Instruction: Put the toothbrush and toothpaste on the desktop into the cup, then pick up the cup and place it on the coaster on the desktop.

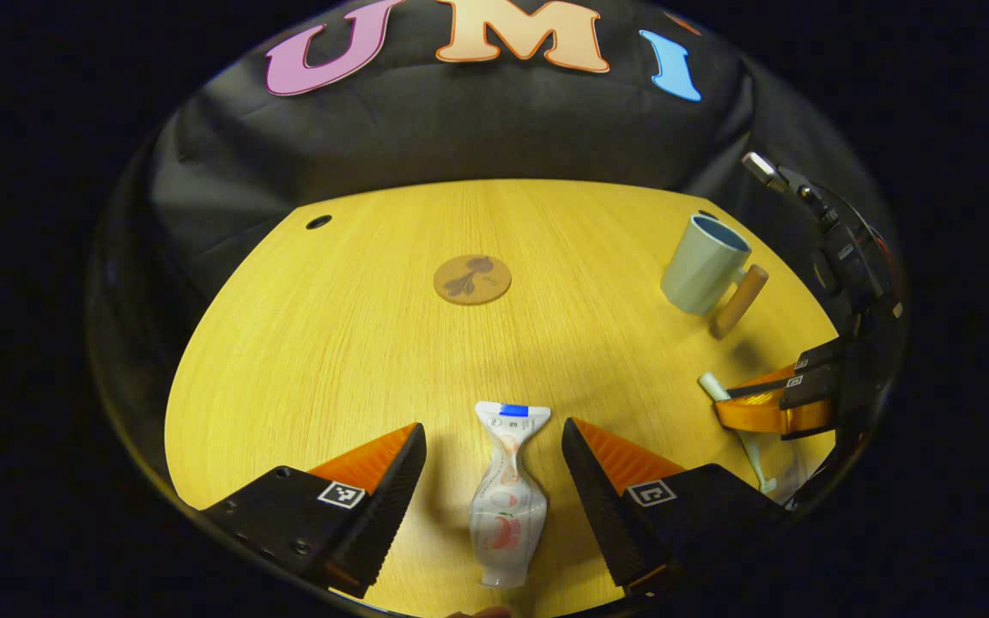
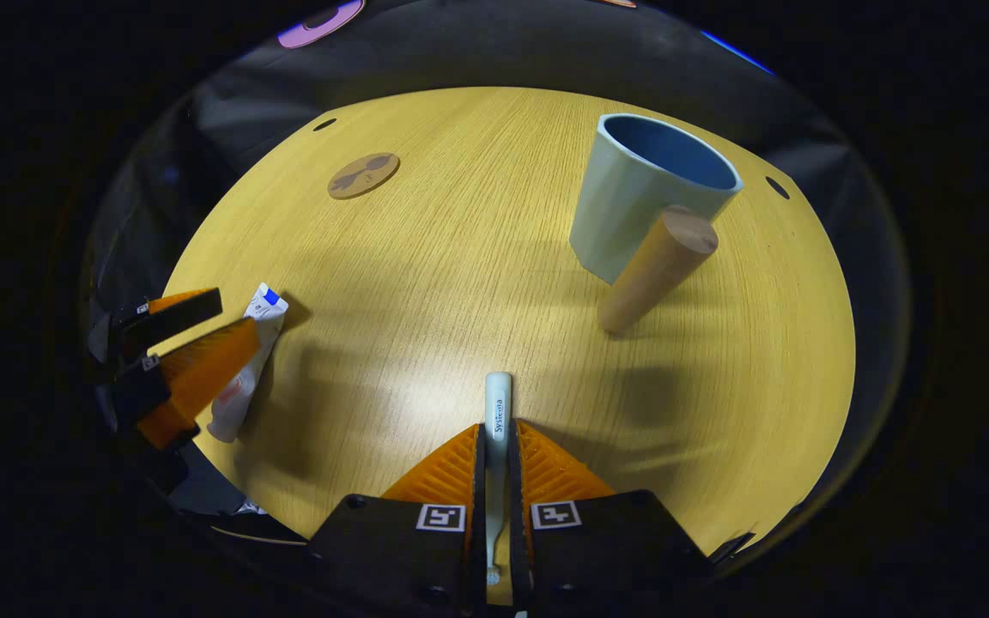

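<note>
R gripper (image 2: 494,446) is clamped on the toothbrush (image 2: 497,410), whose long axis runs straight fwd along the fingers, free end sticking out past the tips; L gripper (image 1: 493,455) is spread wide astride the toothpaste (image 1: 507,493), tube lengthwise btwn the fingers, not touched. Cup (image 2: 645,193) stands upright ahead-right of R gripper, mouth open, well apart; coaster (image 2: 363,175) lies farthest, to the left; judged, R is nearer the cup, so the brush likely goes first.
</note>
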The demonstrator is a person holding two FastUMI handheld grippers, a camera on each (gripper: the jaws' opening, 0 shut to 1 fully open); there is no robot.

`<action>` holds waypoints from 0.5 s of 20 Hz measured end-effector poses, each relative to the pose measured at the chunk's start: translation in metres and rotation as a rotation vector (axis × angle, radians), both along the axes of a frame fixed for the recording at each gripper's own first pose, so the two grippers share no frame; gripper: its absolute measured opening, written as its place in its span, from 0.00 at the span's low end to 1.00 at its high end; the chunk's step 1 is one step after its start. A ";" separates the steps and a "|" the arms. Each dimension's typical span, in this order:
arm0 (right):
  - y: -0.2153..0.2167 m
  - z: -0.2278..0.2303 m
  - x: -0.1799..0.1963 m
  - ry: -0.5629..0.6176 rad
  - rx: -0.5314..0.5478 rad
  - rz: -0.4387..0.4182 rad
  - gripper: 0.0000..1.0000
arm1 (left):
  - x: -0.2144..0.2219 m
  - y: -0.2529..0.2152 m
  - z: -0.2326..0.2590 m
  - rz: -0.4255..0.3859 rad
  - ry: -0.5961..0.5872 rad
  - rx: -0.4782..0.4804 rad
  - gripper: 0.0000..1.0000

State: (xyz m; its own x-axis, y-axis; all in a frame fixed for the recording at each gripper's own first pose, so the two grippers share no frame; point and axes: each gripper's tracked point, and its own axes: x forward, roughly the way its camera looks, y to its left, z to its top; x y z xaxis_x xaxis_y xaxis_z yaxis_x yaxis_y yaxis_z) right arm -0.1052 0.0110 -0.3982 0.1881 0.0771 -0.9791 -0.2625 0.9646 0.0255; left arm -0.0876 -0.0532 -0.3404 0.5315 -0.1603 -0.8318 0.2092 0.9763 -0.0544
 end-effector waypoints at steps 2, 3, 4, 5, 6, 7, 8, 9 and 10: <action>0.000 0.000 0.000 -0.004 0.001 0.006 0.10 | -0.004 0.001 -0.011 -0.003 0.042 0.019 0.94; 0.000 0.001 0.000 -0.005 0.002 0.010 0.10 | -0.005 0.001 -0.015 -0.002 0.063 0.023 0.94; 0.000 0.001 0.000 -0.007 0.003 0.013 0.10 | -0.008 0.001 -0.018 0.002 0.078 0.026 0.94; 0.000 0.001 0.000 -0.009 0.005 0.015 0.14 | -0.011 0.001 -0.020 0.006 0.093 0.030 0.94; 0.000 0.001 0.000 -0.011 0.008 0.018 0.14 | -0.005 0.000 -0.019 0.003 0.073 0.027 0.95; 0.000 0.001 0.000 -0.012 0.010 0.020 0.14 | -0.008 0.000 -0.021 -0.005 0.090 0.033 0.95; 0.000 0.001 0.000 -0.013 0.011 0.023 0.14 | -0.008 0.000 -0.020 0.000 0.092 0.028 0.95; 0.000 0.001 0.001 -0.013 0.012 0.026 0.14 | -0.007 -0.001 -0.021 0.026 0.103 0.011 0.96; 0.000 0.001 0.000 -0.013 0.014 0.028 0.14 | -0.010 0.000 -0.021 0.045 0.114 0.013 0.95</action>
